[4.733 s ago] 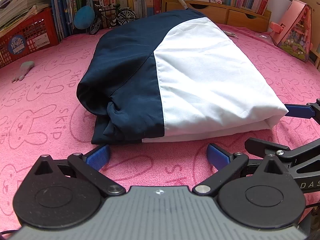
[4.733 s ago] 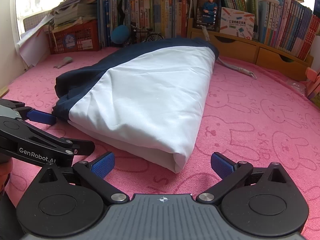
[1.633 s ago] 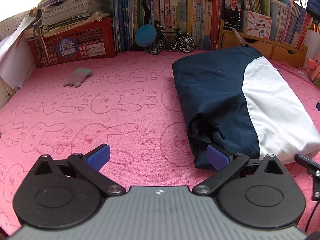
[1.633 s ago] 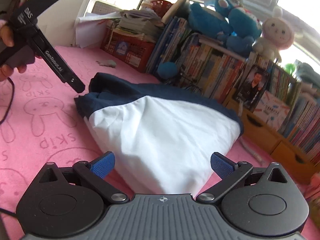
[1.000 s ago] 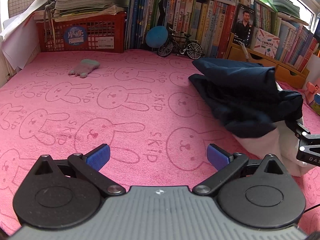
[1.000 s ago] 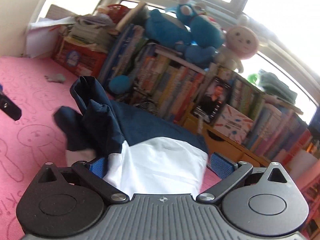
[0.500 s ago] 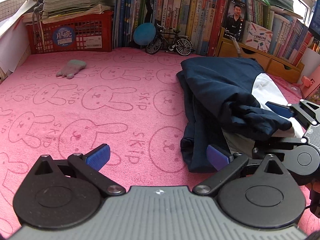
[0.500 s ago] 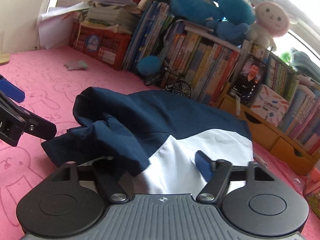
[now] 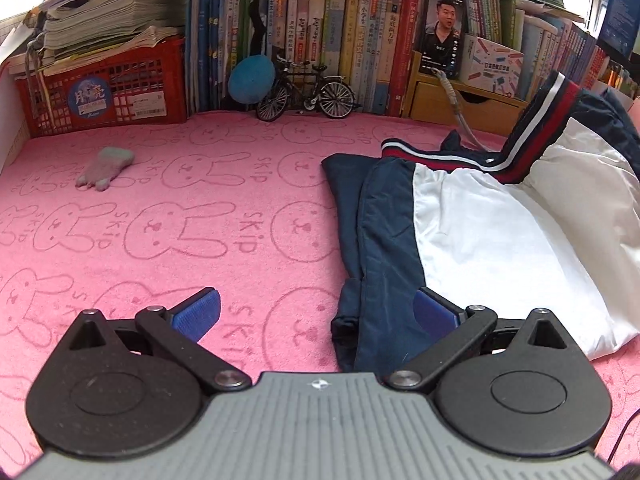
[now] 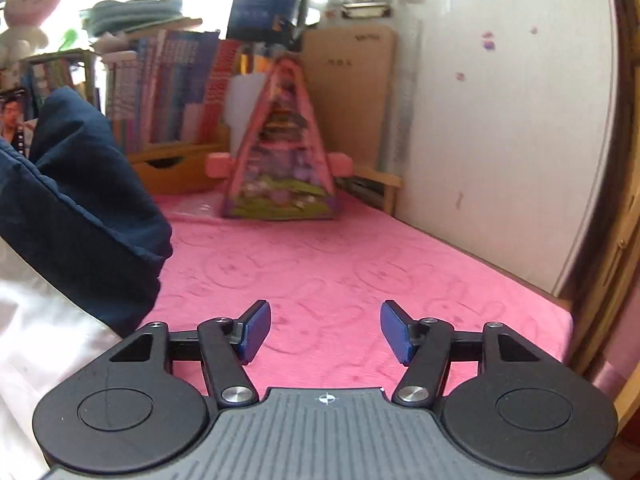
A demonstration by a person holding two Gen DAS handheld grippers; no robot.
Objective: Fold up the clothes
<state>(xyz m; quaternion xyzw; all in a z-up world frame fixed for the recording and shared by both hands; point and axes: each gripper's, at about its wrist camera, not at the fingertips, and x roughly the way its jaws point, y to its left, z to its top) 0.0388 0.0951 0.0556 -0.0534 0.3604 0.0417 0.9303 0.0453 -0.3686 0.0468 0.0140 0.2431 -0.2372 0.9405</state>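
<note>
On pink surface (image 9: pixel 168 216), jacket (image 9: pixel 472 240) half-folded — left claw (image 9: pixel 316 312), right claw (image 10: pixel 324 330) both released, regrasp presumably pending.

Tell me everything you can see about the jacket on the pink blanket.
The jacket is navy and white, of thin smooth cloth, with a striped red, white and navy ribbed band. It lies loosely spread and rumpled on the pink blanket, the band partly raised. The left tongs are open, one pad at its navy edge; the right tongs are open beside it.
</note>
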